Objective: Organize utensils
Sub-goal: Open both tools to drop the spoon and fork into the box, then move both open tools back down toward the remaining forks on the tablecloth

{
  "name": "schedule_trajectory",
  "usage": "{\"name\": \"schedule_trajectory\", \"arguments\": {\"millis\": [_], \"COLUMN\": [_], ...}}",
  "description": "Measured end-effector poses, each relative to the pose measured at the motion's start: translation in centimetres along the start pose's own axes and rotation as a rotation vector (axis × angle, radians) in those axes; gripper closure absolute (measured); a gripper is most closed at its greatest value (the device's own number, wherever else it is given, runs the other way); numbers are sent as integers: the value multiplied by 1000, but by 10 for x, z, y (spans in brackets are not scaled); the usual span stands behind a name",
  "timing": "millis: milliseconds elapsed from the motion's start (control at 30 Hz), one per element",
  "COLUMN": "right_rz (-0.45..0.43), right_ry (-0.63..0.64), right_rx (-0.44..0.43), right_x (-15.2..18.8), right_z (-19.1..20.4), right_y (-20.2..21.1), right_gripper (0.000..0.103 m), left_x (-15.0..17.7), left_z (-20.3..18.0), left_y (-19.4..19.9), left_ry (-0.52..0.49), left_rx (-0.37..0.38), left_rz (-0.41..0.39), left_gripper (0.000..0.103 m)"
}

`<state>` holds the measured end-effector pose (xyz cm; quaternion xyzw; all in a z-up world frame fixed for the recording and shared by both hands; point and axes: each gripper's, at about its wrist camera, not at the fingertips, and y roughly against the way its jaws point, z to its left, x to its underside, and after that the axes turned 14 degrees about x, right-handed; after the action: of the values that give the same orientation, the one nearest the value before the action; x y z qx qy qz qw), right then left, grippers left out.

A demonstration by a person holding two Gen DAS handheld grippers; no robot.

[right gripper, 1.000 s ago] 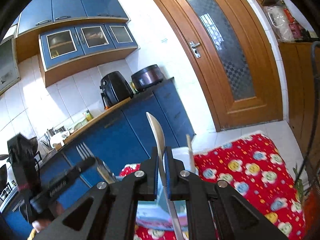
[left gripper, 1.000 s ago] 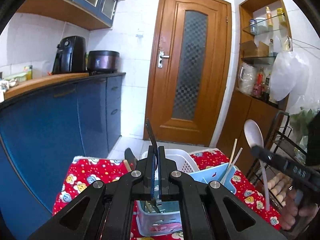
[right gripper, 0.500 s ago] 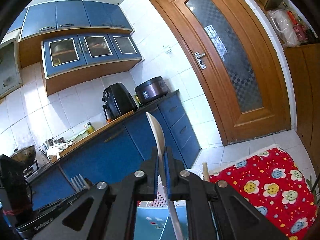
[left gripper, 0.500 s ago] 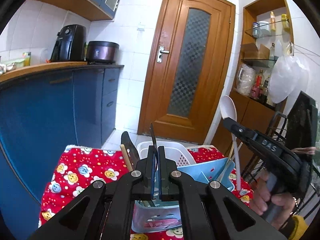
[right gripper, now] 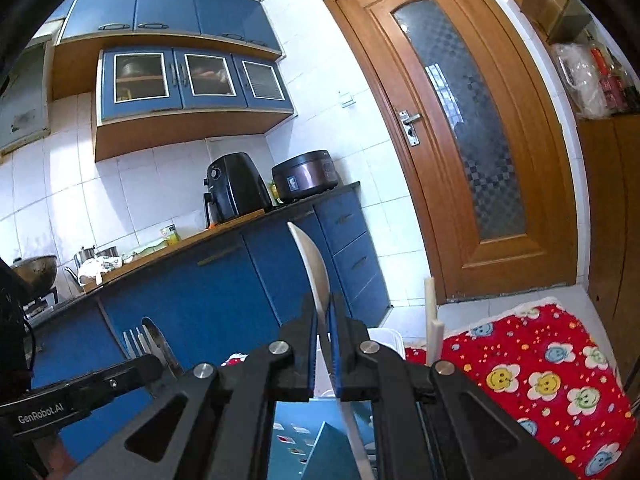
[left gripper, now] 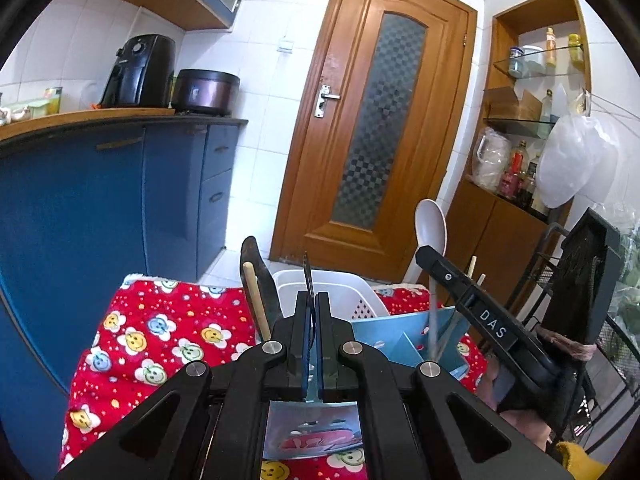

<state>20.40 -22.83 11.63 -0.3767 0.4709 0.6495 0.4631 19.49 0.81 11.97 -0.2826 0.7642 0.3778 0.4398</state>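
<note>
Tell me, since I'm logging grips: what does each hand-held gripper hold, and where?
Right hand-held gripper: spoon, gripped just below the bowl. Left hand-held gripper: fork, by its neck.

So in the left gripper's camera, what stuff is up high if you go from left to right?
Black air fryer → dark rice cooker → wooden door → shelf with bottles → white plastic bag.

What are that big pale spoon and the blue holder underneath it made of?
The spoon looks like plastic or melamine: pale, opaque, smooth, with a soft sheen rather than a mirror shine. The blue utensil holder looks like glossy moulded plastic, with thin, stiff dividers and small drain slots. Neither is certain from looks alone.
</note>
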Motion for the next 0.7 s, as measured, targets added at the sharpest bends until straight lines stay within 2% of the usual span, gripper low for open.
{"name": "schedule_trajectory", "arguments": {"millis": [200, 300, 367, 433, 533, 600, 700], "right_rz": [42, 61, 66, 73, 78, 81, 87], "right_ry": [13, -10, -15, -8, 2, 3, 3], "right_rx": [25, 30, 34, 43, 46, 49, 53], "right_x": [11, 9, 6, 4, 0, -2, -6], "right_z": [-6, -10, -12, -12, -13, -15, -17], "right_y": [6, 11, 15, 21, 32, 40, 50], "right_gripper": [93, 78, 74, 73, 68, 67, 63], "left_x": [2, 3, 3, 3, 2, 3, 5], "left_z": [0, -4, -6, -8, -13, -15, -21], "left_y": [-2, -2, 0, 2, 5, 8, 12], "left_ry": [9, -2, -8, -11, -19, -21, -35], "left_rx": [9, -1, 0, 3, 0, 1, -2], "left_rz": [26, 27, 28, 32, 43, 45, 51], "left_gripper": [101, 101, 100, 95, 83, 71, 67]}}
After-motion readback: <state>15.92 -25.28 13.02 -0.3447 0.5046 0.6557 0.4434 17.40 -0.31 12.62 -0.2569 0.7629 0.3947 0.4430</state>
